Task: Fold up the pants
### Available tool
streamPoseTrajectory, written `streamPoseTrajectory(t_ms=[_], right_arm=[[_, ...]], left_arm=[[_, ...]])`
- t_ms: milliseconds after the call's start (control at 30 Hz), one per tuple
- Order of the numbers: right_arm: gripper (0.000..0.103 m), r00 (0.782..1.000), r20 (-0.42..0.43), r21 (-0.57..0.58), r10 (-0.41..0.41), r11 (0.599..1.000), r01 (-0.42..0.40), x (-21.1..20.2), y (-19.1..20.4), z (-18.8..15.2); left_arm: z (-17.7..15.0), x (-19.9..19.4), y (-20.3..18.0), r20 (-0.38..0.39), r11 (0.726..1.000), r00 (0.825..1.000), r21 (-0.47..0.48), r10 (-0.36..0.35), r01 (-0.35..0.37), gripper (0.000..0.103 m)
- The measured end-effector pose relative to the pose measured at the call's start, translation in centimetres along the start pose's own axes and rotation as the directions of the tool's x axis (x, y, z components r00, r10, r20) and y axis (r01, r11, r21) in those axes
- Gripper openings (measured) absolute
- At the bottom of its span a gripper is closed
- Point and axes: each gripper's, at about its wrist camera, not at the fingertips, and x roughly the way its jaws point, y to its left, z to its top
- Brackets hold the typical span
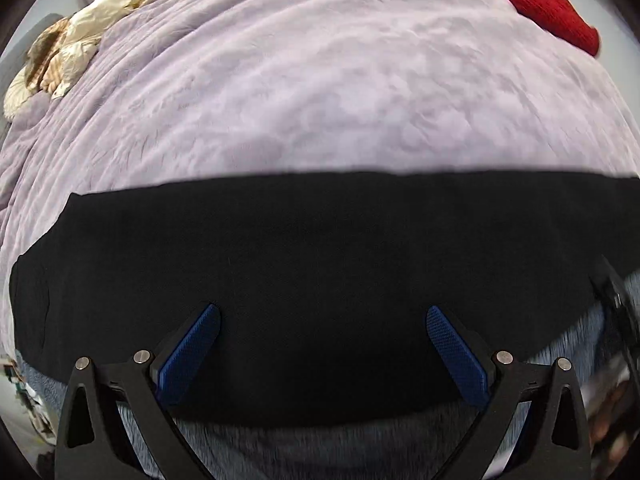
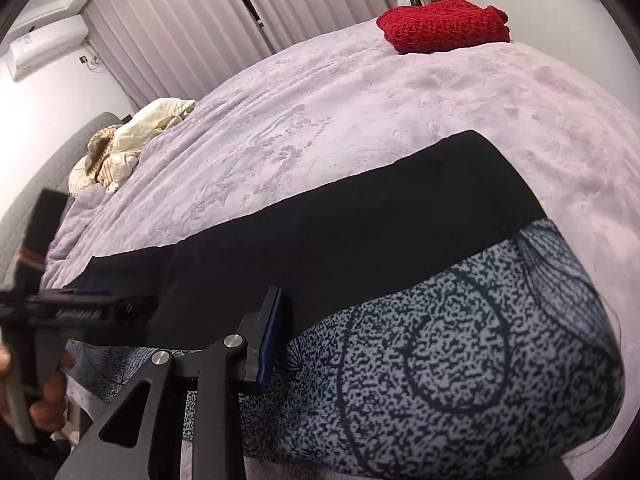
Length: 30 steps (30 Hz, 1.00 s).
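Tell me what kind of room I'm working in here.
Most likely a bedroom: the black pants lie on a bed with a lilac blanket, vertical blinds cover a window behind, and a wall air conditioner hangs beside them.

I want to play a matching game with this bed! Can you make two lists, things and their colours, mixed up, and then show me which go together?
Things:
1. pants
2. knitted sweater
3. blanket
4. crumpled cloth

Colours:
A. cream
B. black
C. lilac
D. red

Pairs: 1-B, 2-D, 3-C, 4-A
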Motion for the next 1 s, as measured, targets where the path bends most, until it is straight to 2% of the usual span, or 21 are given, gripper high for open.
streamPoseTrajectory(t_ms=[100,233,300,400,467,500,533,633,767,833,900,1000], right_arm=[[0.035,1.000,0.003,0.010,0.005,1.000,-0.005,0.1,-0.2,-0.1],[0.033,0.999,-0.008,-0.021,-0.036,0.999,0.036,0.2,0.6,0.1],[0.024,0.996,-0.011,-0.058,-0.083,0.995,0.083,0.0,1.7,0.4],[0.018,0.988,0.004,-0.122,-0.157,0.980,0.156,-1.0,4.0,0.9],[0.016,0.975,0.051,-0.194,-0.218,0.955,0.224,-2.1,6.4,1.3],[0.015,0.966,0.090,-0.239,-0.241,0.937,0.256,-2.9,7.9,1.4],[0.015,0.961,0.120,-0.269,-0.247,0.924,0.272,-3.6,9.1,1.6],[0.015,0.953,0.200,-0.346,-0.227,0.894,0.285,-5.8,13.3,2.0],[0.015,0.932,0.280,-0.473,-0.229,0.812,0.342,-6.4,20.2,1.6],[0.015,0.915,0.320,-0.550,-0.246,0.738,0.391,-5.4,24.0,0.5],[0.015,0.898,0.355,-0.631,-0.260,0.642,0.436,-3.4,27.5,-1.5],[0.015,0.903,0.348,-0.738,-0.252,0.521,0.430,-0.1,31.5,-4.9]], left_arm=[[-1.7,-0.8,-0.4,-0.023,0.999,0.999,-0.019,-0.036,0.036,0.103],[-2.4,-0.2,-0.8,-0.012,0.999,0.999,-0.027,-0.035,0.035,0.103],[-2.7,0.1,-1.1,0.016,1.000,1.000,-0.016,-0.025,0.025,0.103],[-3.1,-0.3,-1.2,0.048,1.000,0.998,-0.001,-0.030,0.030,0.103],[-3.2,-1.5,-0.1,0.052,0.993,0.992,-0.010,-0.115,0.116,0.103],[-3.2,-2.3,1.0,0.061,0.983,0.982,-0.034,-0.177,0.179,0.103],[-3.2,-3.1,2.3,0.083,0.975,0.975,-0.061,-0.208,0.213,0.103],[-3.0,-5.8,7.0,0.173,0.956,0.956,-0.135,-0.235,0.260,0.103],[-2.6,-8.0,14.3,0.243,0.926,0.944,-0.252,-0.222,0.282,0.103],[-2.2,-8.2,18.4,0.267,0.910,0.944,-0.311,-0.194,0.275,0.103],[-2.1,-7.7,22.8,0.272,0.896,0.945,-0.351,-0.179,0.271,0.103],[-3.2,-6.7,27.3,0.269,0.874,0.951,-0.412,-0.152,0.256,0.103]])
